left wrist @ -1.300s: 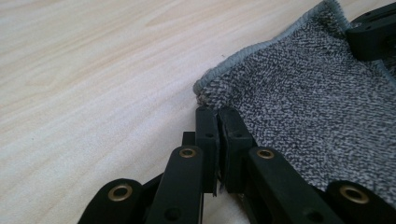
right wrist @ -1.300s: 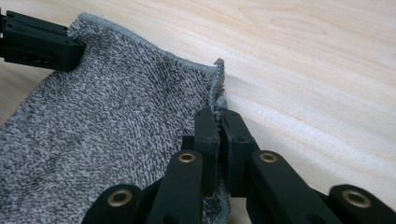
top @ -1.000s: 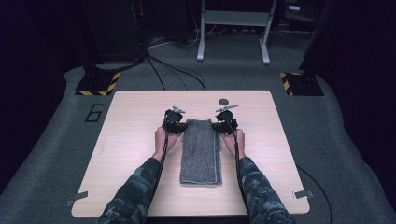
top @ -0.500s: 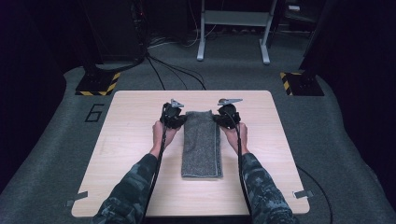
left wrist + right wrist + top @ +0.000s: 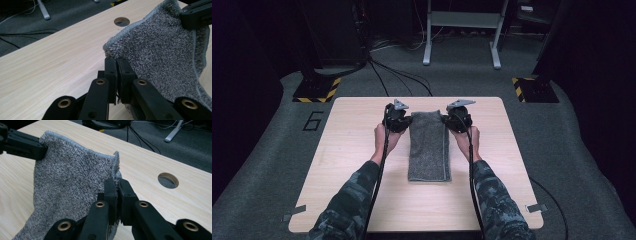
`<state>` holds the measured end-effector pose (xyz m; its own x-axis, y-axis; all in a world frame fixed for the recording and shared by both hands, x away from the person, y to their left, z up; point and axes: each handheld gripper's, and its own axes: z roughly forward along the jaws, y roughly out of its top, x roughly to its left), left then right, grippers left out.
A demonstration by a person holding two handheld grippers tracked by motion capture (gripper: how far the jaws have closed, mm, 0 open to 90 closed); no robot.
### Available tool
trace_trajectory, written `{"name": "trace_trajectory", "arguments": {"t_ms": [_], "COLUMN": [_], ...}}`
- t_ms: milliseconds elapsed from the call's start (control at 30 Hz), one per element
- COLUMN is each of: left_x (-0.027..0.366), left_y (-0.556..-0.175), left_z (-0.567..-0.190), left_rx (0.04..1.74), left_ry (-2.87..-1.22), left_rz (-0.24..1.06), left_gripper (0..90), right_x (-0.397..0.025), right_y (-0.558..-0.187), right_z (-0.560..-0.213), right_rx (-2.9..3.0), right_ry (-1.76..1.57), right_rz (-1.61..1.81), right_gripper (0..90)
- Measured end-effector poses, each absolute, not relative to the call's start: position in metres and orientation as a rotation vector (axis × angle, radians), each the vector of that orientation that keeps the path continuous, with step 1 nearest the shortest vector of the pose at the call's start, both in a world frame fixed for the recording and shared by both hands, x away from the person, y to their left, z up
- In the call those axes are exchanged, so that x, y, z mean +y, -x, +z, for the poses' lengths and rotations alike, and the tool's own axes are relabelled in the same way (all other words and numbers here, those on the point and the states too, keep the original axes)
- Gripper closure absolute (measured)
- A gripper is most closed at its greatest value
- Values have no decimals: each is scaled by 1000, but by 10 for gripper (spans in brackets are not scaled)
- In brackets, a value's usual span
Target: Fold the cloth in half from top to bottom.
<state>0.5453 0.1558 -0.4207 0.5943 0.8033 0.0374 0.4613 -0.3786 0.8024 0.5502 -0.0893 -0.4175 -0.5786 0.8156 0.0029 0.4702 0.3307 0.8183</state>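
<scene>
A grey folded towel (image 5: pixel 428 147) lies lengthwise in the middle of the wooden table (image 5: pixel 352 165). My left gripper (image 5: pixel 404 120) is shut on its far left corner, and my right gripper (image 5: pixel 448 120) is shut on its far right corner. In the left gripper view the jaws pinch the towel (image 5: pixel 160 55) at its hemmed corner, lifted a little off the wood. The right gripper view has the same towel (image 5: pixel 72 182) held up by its corner between my right gripper (image 5: pixel 116 182), with the other gripper's jaws (image 5: pixel 25 145) clamped on the far corner.
A round cable hole (image 5: pixel 168 180) sits in the table (image 5: pixel 155 202) just beyond the towel's far edge, also seen as the hole (image 5: pixel 121 21). Cables (image 5: pixel 397 75) and a metal stand (image 5: pixel 462 35) are on the carpet behind the table.
Both grippers have moved away from me toward the table's far edge, dragging the towel's far end with them. The towel now lies farther up the table.
</scene>
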Motion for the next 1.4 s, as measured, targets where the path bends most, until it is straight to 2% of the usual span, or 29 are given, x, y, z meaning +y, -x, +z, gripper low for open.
{"name": "trace_trajectory", "arguments": {"t_ms": [500, 1400], "left_x": [164, 161], "left_y": [-519, -476], "left_z": [-432, -458], "left_rx": [956, 871], "left_ry": [-2039, -2095], "left_rz": [504, 401], "left_gripper": [873, 858], "right_x": [-90, -105], "right_y": [-520, -467], "right_z": [-425, -462], "right_rx": [2221, 2284], "right_ry": [-1070, -1044], "right_rz": [1159, 1163], "right_gripper": [864, 852]}}
